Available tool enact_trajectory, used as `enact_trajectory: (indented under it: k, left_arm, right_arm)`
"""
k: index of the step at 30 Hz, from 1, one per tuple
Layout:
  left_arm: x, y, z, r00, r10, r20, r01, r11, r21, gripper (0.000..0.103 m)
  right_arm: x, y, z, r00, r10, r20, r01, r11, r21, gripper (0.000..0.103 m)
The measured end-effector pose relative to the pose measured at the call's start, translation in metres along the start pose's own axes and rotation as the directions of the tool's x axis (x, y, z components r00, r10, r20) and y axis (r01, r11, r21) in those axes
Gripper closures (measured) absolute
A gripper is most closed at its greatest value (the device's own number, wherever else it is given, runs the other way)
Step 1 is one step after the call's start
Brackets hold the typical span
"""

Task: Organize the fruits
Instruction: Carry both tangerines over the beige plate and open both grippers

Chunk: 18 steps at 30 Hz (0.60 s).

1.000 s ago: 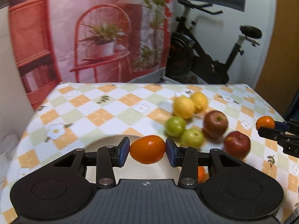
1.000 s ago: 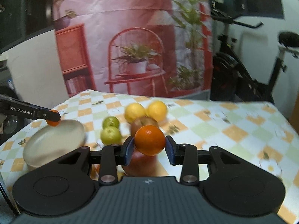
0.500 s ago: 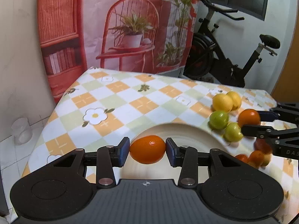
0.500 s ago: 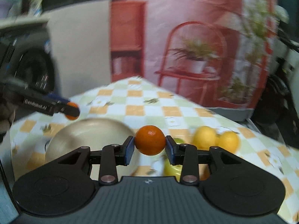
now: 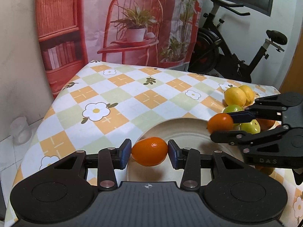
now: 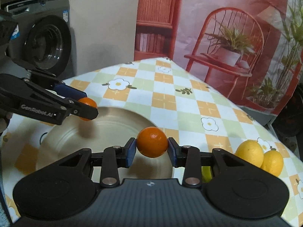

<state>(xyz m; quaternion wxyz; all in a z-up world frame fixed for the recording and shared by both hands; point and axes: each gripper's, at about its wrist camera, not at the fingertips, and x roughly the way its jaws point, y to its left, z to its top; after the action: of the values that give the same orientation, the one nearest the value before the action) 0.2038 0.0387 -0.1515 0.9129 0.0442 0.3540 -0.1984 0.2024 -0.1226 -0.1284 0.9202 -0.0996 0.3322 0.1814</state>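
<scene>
- Orange and glossy, the oval mandarin (image 5: 150,151) sits clamped between our left gripper's (image 5: 149,153) blue pads, low centre of the left wrist view, above the cream round plate (image 5: 181,130).
- Our right gripper (image 6: 152,149) pinches a round orange (image 6: 152,141) at lower centre of its own view, over the same plate's rim.
- At the right edge of the left view we spot two yellow lemons (image 5: 234,96) and green round fruits (image 5: 250,126) bunched on the checked floral tablecloth (image 5: 132,94), just beside the plate.
</scene>
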Motion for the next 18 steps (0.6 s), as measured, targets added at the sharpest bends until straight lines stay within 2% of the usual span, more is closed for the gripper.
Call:
enact_trajectory:
  k: [14, 18]
  left_arm:
    - [0.006, -0.005, -0.007, 1.000, 0.026, -0.012, -0.026, 0.999, 0.042, 0.058]
    - [0.005, -0.006, -0.008, 1.000, 0.014, -0.013, -0.014, 0.999, 0.052, 0.058]
  right_arm:
    - [0.011, -0.008, -0.011, 0.999, 0.014, -0.040, -0.011, 0.997, 0.080, 0.064]
    - [0.013, -0.009, -0.011, 0.999, 0.022, -0.046, -0.017, 0.994, 0.104, 0.064]
